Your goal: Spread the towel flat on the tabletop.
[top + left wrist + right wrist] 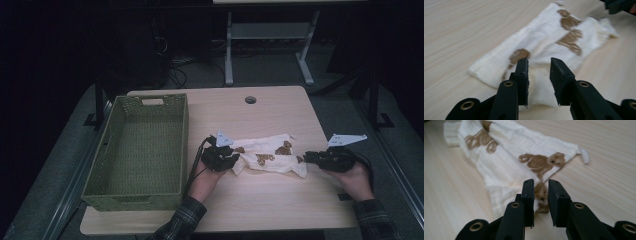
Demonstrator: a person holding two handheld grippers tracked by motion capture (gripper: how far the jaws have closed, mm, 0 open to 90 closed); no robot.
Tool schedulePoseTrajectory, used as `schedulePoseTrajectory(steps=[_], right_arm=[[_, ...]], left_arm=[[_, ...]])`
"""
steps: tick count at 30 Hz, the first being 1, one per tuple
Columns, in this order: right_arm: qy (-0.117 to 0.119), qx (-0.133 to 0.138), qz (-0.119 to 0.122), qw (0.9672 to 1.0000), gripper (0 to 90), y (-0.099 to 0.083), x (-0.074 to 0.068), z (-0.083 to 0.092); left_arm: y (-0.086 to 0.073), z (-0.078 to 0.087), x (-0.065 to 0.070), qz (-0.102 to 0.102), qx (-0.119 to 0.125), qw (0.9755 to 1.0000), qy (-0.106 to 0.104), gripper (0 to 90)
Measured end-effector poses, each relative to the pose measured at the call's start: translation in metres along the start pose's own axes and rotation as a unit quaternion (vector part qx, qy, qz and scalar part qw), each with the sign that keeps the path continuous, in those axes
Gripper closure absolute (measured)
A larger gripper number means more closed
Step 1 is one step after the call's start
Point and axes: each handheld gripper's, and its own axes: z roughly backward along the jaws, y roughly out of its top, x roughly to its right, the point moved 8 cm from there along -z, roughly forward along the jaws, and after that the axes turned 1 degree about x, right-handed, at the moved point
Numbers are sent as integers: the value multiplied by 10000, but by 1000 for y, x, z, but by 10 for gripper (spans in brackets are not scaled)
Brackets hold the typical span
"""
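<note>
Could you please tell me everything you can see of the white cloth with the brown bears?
The cloth is cream, soft and ribbed-looking, printed with brown bears. It lies crumpled and partly folded on the wooden table, right of the green basket. The left claw and right claw sit at opposite ends, jaws slightly apart, neither pinching it.

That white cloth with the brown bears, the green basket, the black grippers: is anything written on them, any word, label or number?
None: no text is readable.
White cloth with brown bear prints: pictures, no letters.
Green woven basket: no label visible.
Left gripper and right gripper: black jaws unmarked.
</note>
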Motion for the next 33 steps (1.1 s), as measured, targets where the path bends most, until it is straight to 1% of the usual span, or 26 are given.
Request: schedulePoseTrajectory(steps=[2,4,5,7,9,12,14,15,17,18,19,20,21,22,23,24,25,26,27,29,30,31,32,33], right_arm=[[74,-48,35,10000,749,-3,-7,3],[117,-63,98,9999,749,-5,-14,3],[122,-72,195,9997,749,-7,-15,3],[151,-134,226,9995,742,-10,-20,3],[193,-199,255,9993,736,-13,-23,2],[295,-291,271,9988,721,-17,-26,-1],[346,-363,325,9982,705,-18,-29,-4],[371,-389,357,9979,700,-18,-30,-6],[386,-535,393,9970,693,-21,-33,-11],[394,-630,451,9962,692,-23,-34,-13],[396,-700,487,9956,693,-25,-35,-15],[368,-721,534,9953,718,-26,-35,-16],[315,-727,552,9953,747,-26,-36,-16],[278,-741,599,9951,783,-26,-35,-16],[233,-734,662,9948,824,-26,-34,-16],[219,-734,684,9947,846,-26,-34,-15],[229,-747,634,9949,856,-27,-34,-15],[251,-742,658,9948,861,-27,-33,-15],[280,-752,595,9950,865,-27,-33,-14],[342,-727,567,9952,867,-27,-32,-12],[376,-679,601,9952,868,-26,-31,-10],[391,-660,574,9954,869,-26,-31,-8],[411,-639,564,9955,869,-26,-30,-6],[463,-578,599,9955,868,-25,-30,-4]], left_arm=[[-5,4,10,-55,-56,9999,-126,687],[-11,4,18,-118,-127,9996,-234,689],[-13,2,21,-132,-165,9994,-266,691],[-18,-3,25,-228,-276,9990,-273,689],[-21,-10,24,-293,-383,9986,-217,680],[-28,-20,23,-311,-548,9978,-220,672],[-32,-25,21,-410,-712,9965,-168,660],[-34,-28,21,-415,-761,9961,-137,656],[-38,-33,19,-448,-867,9952,-109,658],[-39,-35,19,-470,-906,9948,-70,667],[-40,-36,18,-546,-964,9938,-16,686],[-39,-37,17,-606,-939,9937,29,714],[-39,-37,17,-538,-956,9940,44,744],[-39,-37,15,-597,-971,9935,70,799],[-38,-37,15,-608,-986,9932,70,826],[-38,-37,15,-561,-983,9936,41,841],[-38,-37,14,-511,-976,9939,24,851],[-37,-36,14,-486,-951,9943,-1,856],[-35,-34,13,-447,-907,9949,-26,859],[-31,-29,13,-326,-785,9964,-81,863],[-29,-25,13,-272,-727,9969,-89,865],[-28,-21,13,-284,-684,9972,-72,866],[-27,-17,13,-239,-651,9976,-69,867],[-26,-13,13,-244,-630,9977,-69,867]])
